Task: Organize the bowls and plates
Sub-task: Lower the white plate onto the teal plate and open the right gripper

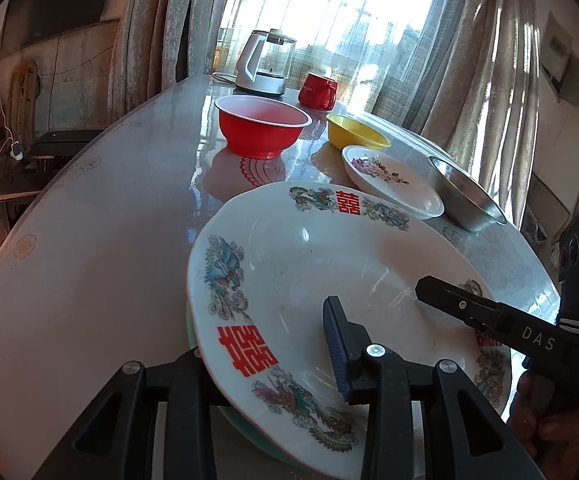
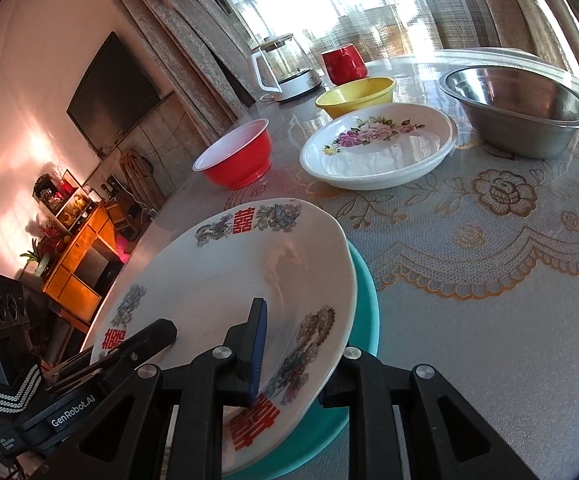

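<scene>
A large white plate (image 1: 301, 264) with red characters and dragon prints is held at two sides. My left gripper (image 1: 265, 344) is shut on its near rim, blue pad on top and the other finger beneath. In the right wrist view my right gripper (image 2: 305, 344) is shut on the same plate (image 2: 225, 280) in the same way. Right under it lies a teal plate (image 2: 365, 300); I cannot tell whether the two touch. Farther back stand a red bowl (image 1: 263, 132), a yellow bowl (image 1: 355, 132), a small floral plate (image 1: 389, 184) and a steel bowl (image 1: 465, 196).
A glass kettle (image 1: 263, 64) and a red mug (image 1: 317, 90) stand at the far edge by the curtained window. The round table (image 1: 89, 240) carries a lace-patterned cloth (image 2: 489, 280). A hand (image 1: 537, 416) grips the right tool at the lower right.
</scene>
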The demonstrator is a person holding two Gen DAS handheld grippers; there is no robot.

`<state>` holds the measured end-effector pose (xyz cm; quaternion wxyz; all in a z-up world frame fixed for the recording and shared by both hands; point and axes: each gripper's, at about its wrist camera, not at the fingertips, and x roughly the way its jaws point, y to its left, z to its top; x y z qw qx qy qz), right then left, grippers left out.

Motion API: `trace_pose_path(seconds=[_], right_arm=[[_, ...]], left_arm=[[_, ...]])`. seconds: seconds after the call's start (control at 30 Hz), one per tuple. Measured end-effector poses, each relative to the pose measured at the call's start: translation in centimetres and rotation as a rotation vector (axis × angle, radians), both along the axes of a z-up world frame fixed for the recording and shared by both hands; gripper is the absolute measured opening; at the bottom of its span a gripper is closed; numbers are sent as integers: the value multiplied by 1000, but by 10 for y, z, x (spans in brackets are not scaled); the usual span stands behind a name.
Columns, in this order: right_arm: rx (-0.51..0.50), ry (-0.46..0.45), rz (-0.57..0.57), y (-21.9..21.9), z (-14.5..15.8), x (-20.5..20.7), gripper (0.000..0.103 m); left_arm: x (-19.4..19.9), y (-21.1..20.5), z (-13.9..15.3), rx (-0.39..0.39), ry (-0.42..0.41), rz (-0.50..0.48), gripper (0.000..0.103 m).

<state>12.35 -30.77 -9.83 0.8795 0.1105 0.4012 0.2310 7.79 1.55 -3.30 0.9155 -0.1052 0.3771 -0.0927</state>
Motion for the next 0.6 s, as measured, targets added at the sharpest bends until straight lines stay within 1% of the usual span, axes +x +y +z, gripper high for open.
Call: trace_pose_path(seconds=[0.13, 0.23, 0.3, 0.4, 0.47, 0.6], right_arm=[[44, 23, -6, -7, -4, 0, 21], [56, 24, -12, -8, -4, -1, 21], [60, 20, -13, -9, -4, -3, 24], [50, 11, -17, -11, -3, -7, 24], [47, -1, -19, -13, -1, -10, 24], [19, -26, -35, -20, 5, -17, 24]], left_arm=[[-1, 0, 0, 10, -8, 0, 37], [-1, 0, 0, 12, -8, 0, 37], [0, 0, 0, 12, -7, -3, 37], [0, 0, 0, 13, -7, -8, 37], [-1, 1, -1, 15, -6, -11, 39], [-6, -1, 0, 60, -13, -11, 41]])
